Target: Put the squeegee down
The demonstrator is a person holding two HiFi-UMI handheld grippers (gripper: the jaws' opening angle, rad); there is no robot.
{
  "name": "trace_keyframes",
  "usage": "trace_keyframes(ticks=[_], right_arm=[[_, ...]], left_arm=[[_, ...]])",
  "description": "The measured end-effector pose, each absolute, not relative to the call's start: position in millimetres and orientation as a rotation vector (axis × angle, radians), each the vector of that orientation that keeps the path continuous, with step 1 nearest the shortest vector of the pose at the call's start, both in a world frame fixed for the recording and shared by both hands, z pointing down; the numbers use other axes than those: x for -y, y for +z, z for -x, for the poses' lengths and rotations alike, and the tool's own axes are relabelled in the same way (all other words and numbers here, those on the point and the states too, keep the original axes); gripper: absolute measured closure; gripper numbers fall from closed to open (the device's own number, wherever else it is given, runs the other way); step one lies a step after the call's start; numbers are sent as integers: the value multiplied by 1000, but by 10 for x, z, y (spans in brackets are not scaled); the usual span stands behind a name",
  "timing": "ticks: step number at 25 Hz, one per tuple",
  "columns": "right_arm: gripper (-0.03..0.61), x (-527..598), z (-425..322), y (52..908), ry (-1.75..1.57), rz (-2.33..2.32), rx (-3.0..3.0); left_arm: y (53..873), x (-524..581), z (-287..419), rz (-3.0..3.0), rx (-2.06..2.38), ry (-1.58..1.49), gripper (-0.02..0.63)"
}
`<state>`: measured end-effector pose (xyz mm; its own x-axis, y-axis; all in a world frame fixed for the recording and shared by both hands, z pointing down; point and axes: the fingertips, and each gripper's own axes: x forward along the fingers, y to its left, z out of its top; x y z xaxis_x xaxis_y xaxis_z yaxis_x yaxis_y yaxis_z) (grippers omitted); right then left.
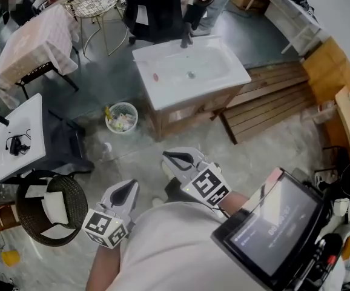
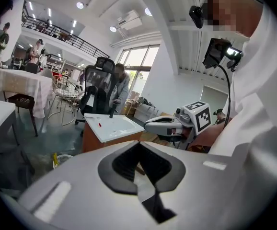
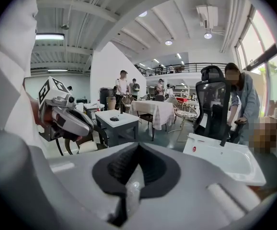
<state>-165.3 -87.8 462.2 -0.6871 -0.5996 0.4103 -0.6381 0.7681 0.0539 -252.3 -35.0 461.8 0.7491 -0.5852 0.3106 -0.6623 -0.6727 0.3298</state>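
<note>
No squeegee shows in any view. My left gripper (image 1: 124, 193) and right gripper (image 1: 178, 159) are held close to my body, side by side above the floor. On both, the jaws are shut with nothing between them. In the left gripper view the left gripper (image 2: 139, 146) has its dark pads closed together, and the right gripper (image 2: 169, 124) hangs beside it. The right gripper view likewise shows the right gripper (image 3: 137, 148) closed and empty, with the left gripper (image 3: 65, 120) at its left. Ahead stands a white sink basin (image 1: 146, 57) on a wooden cabinet, with a black tap (image 1: 185, 39).
A person (image 1: 163, 5) stands behind the sink by a black office chair. A white wastebasket (image 1: 122, 117) sits left of the cabinet. A wicker chair (image 1: 45, 208) and a white table (image 1: 14, 139) are at the left. Wooden decking (image 1: 272, 99) lies right. A screen (image 1: 275, 220) hangs at my chest.
</note>
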Motion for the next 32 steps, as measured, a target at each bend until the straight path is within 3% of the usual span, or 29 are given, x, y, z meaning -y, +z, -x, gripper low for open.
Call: trace_keyframes(ticks=[32], right_arm=[[577,797,1873,4552,56,-875,2550]], left_arm=[[4610,249,2690,-2514,981,219,607]])
